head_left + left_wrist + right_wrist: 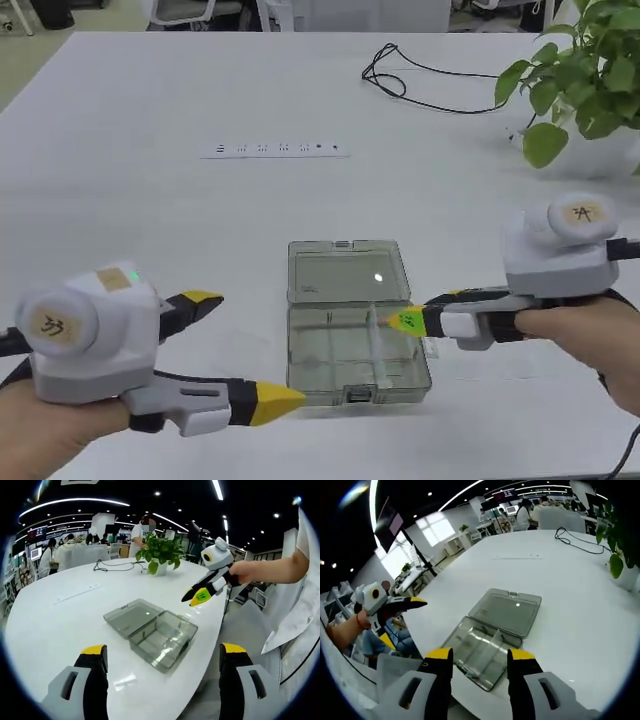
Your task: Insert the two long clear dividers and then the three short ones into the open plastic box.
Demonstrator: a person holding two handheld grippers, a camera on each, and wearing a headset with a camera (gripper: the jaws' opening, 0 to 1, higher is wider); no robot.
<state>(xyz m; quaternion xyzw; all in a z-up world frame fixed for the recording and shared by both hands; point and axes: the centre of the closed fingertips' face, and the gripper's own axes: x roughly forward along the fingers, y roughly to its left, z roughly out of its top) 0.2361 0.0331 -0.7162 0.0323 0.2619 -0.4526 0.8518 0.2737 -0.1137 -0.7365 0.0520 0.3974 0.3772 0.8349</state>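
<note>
The plastic box (297, 345) lies open just under my right gripper (405, 320), whose fingers are narrowly apart; I cannot tell if they clamp anything. One clear divider (377, 342) stands inside, so more remain. The fingers of my left gripper (255, 348) are wide apart and empty.

I have bare table (150, 220) left and right of the open box (320, 345); power strip (277, 150), cable (372, 72) and plant (585, 75) sit far, well apart.
</note>
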